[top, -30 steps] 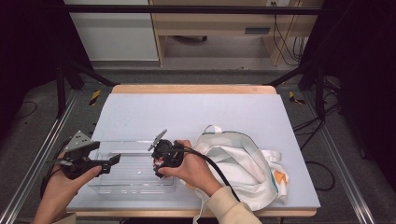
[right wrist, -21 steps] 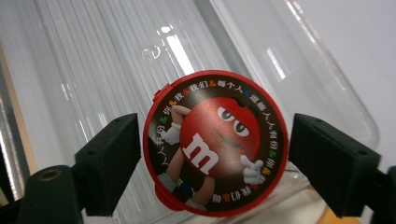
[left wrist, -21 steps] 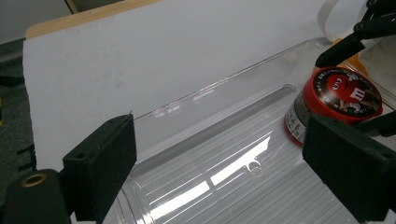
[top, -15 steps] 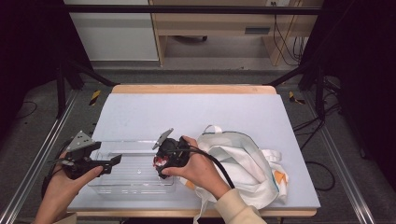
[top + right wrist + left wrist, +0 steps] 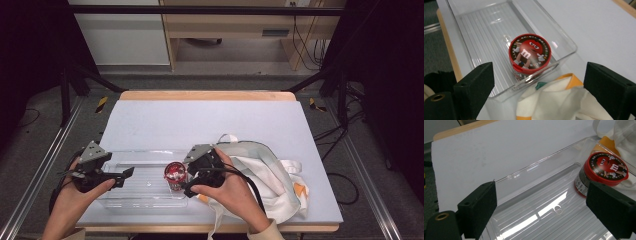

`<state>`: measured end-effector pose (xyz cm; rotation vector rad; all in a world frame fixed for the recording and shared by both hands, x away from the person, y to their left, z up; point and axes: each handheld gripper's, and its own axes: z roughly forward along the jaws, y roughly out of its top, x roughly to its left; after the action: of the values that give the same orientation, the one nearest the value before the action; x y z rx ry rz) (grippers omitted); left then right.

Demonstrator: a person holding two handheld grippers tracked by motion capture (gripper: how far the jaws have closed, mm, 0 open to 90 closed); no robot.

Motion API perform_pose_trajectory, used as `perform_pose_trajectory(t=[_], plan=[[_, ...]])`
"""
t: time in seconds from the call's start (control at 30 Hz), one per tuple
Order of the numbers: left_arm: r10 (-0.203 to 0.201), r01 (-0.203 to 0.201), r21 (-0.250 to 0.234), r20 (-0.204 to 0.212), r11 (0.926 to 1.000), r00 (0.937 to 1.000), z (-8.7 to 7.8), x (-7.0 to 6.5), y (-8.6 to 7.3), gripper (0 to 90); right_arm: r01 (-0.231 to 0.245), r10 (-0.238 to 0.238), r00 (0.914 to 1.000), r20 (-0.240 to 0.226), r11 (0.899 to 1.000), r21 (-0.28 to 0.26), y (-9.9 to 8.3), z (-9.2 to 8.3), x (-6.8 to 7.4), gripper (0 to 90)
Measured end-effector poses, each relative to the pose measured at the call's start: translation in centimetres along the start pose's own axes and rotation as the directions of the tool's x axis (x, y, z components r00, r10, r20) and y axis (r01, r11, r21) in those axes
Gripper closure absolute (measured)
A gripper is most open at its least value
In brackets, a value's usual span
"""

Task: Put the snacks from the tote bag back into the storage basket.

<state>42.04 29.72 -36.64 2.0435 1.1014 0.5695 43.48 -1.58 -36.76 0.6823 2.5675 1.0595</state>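
In the high view the right gripper (image 5: 186,181) sits just right of centre in the lower half of the frame, carried by the person's right hand (image 5: 227,187), whose forearm comes up from the bottom edge and slants toward the upper left. Its jaws have just been opening and now stand wide apart with nothing between them; in the right gripper view the two black jaws rise at the lower left and lower right corners, well clear of the candy tub (image 5: 529,55). That tub, a small round one with a red lid and a cartoon figure printed on it, stands upright inside the clear plastic tray (image 5: 145,200), close against the tray's right end wall, just left of the right gripper's tips. At the lower left of the high view the left gripper (image 5: 129,175) is held by the left hand (image 5: 75,192), wrist low, jaws pointing right along the tray. In the left gripper view its jaws are spread wide over the tray's ribbed floor and hold nothing, with the tub near the upper right. A white cloth bag (image 5: 272,175) with orange patches lies crumpled on the pale table (image 5: 200,120) at the tray's right end, under the right hand.
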Motion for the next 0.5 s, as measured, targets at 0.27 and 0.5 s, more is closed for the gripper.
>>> perform_pose_trajectory(t=[0.27, 0.5], plan=[[0.026, -0.026, 0.004, 0.015, 0.9997, 0.9996, 0.1, -0.6, 0.4, 9.7, -0.015, 0.015, 0.9992, 0.038, 1.000, -0.005, -1.6, -2.2, -0.7, 9.8], [0.035, -0.035, 0.006, 0.023, 0.9994, 0.9991, 0.3, -1.1, 0.4, 9.6, -0.046, 0.048, 0.9968, 0.065, 0.999, -0.023, -2.0, -3.6, -1.4, 9.4]])
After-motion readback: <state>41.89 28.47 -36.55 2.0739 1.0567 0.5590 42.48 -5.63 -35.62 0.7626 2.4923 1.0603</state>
